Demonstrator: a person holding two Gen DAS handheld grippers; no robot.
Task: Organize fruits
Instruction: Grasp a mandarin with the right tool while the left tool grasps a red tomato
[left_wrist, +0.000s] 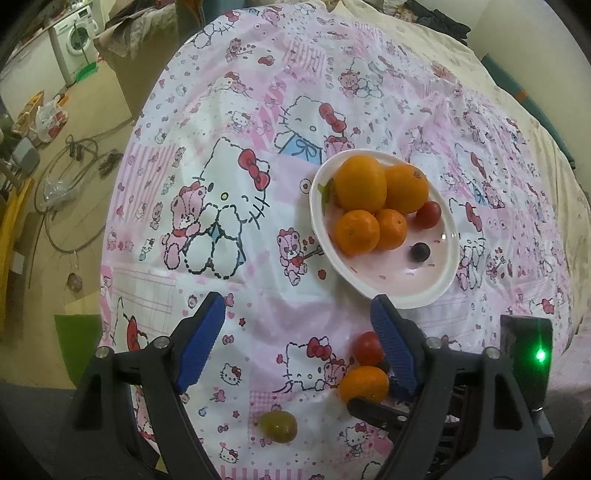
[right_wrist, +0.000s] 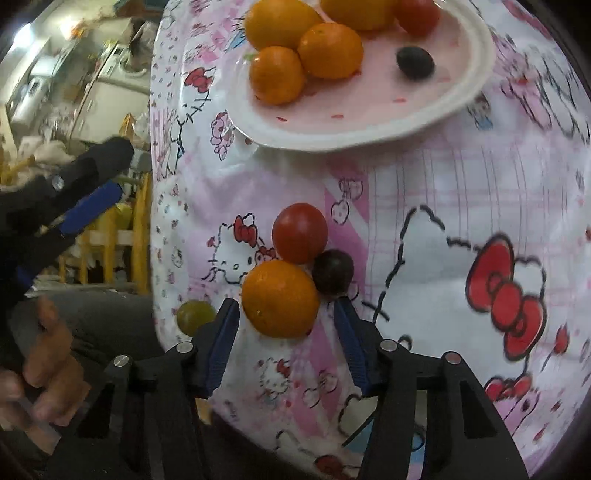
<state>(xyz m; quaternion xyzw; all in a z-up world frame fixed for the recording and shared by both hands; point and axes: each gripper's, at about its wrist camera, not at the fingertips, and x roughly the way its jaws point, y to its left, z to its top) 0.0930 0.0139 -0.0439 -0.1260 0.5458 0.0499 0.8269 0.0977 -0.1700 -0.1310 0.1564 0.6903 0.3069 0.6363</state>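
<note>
- The right gripper (right_wrist: 284, 321) stood part open around a loose orange (right_wrist: 280, 299), pads not touching it.
- That orange lay on the tablecloth (right_wrist: 443, 221), short of the plate (right_wrist: 369, 129).
- The left gripper (left_wrist: 299, 317) hung wide open, empty.

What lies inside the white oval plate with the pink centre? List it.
The white oval plate holds two large oranges, two small mandarins, one red cherry tomato and one dark grape. Anything beneath the piled oranges is hidden.

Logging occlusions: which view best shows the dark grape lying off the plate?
The right wrist view: the dark grape lies in plain sight beside the tomato and small orange. In the left wrist view a gripper finger hides nearly all of it.
</note>
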